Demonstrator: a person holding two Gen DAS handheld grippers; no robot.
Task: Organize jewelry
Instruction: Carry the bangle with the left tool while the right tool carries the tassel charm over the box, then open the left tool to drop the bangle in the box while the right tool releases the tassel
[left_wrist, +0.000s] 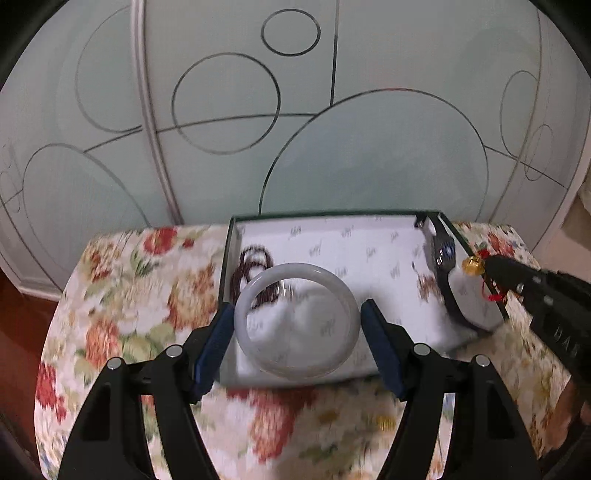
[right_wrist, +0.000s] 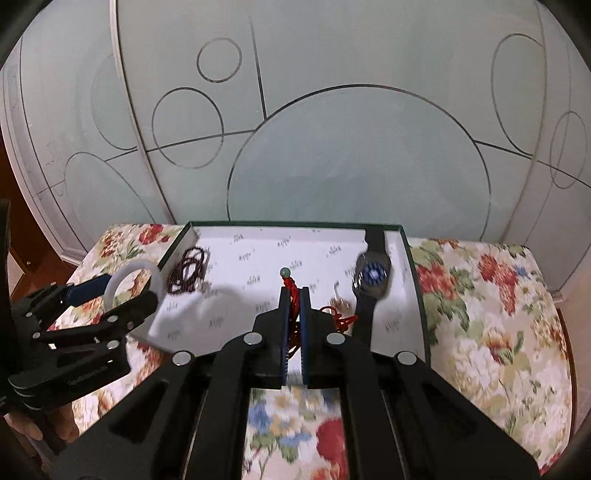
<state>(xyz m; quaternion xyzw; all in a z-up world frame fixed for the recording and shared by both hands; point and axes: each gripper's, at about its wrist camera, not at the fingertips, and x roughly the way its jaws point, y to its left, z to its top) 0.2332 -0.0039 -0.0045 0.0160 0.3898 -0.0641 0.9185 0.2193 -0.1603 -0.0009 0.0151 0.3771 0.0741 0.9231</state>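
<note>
My left gripper (left_wrist: 297, 317) is shut on a pale jade bangle (left_wrist: 258, 286) and holds it over the near left part of an open box (left_wrist: 332, 214) with a white printed lining. My right gripper (right_wrist: 294, 295) is shut on a red cord bracelet (right_wrist: 291, 286) with a small green bead and a gold bead (left_wrist: 472, 264), held above the middle of the box (right_wrist: 295, 223). In the box lie a dark beaded bracelet (right_wrist: 188, 271) at the left and a black watch (right_wrist: 373, 277) with a blue dial at the right. The bangle also shows in the right wrist view (right_wrist: 122, 275).
The box stands on a floral cloth (right_wrist: 487, 314) over a small table. A frosted glass wardrobe door (right_wrist: 332, 129) with circle lines stands right behind. Wood floor (left_wrist: 22, 325) shows at the left.
</note>
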